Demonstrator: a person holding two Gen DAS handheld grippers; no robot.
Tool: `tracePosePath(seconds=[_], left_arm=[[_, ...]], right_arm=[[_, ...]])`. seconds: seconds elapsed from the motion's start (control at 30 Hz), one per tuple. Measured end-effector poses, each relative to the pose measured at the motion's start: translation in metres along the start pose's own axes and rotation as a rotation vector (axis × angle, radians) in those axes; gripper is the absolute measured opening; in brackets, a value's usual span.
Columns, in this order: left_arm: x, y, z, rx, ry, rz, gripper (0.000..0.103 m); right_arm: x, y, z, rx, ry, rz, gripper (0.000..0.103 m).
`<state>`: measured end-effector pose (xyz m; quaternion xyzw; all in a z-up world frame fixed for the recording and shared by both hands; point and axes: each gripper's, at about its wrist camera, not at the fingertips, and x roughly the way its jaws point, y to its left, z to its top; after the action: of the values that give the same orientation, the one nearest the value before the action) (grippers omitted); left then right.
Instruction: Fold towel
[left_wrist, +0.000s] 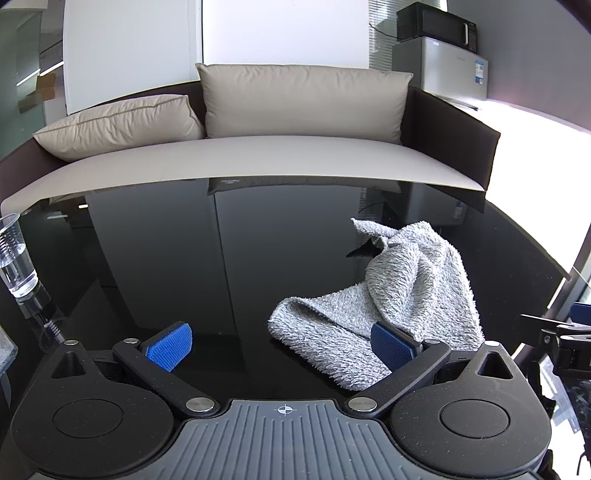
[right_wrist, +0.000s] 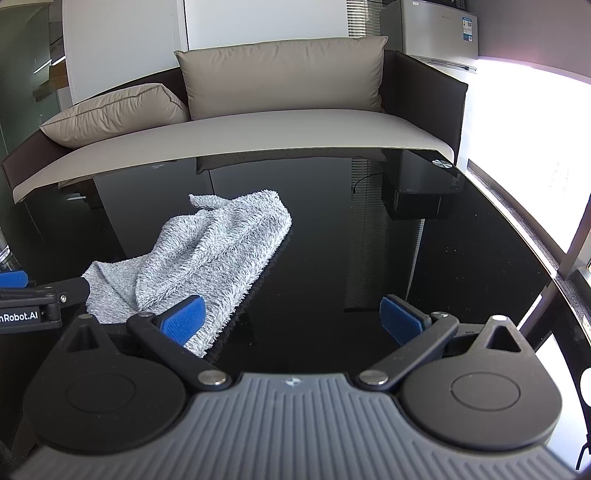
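Both hand-held grippers (left_wrist: 280, 349) (right_wrist: 291, 321) spread wide, crumpled towel (left_wrist: 399, 295) between them, ungrasped.

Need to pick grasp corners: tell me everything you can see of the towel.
The towel is grey, shaggy terry cloth, lying crumpled and unfolded on the glossy black table. One corner sticks up at its far end; folds bunch through the middle, and a rounded lobe lies nearest the left gripper. It sits between both open grippers, and neither grips it. Whether the blue fingers touch its edge is unclear.
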<state>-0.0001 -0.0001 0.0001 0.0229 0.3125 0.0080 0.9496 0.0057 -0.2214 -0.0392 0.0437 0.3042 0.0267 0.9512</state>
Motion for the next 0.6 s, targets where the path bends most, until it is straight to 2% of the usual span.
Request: tracePosePath(seconds=[0.6], left_arm=[[0.002, -0.0048, 0.0014, -0.009, -0.006, -0.002, 0.102]], right_arm=[[0.0009, -0.0009, -0.0011, 0.009, 0.006, 0.01, 0.103]])
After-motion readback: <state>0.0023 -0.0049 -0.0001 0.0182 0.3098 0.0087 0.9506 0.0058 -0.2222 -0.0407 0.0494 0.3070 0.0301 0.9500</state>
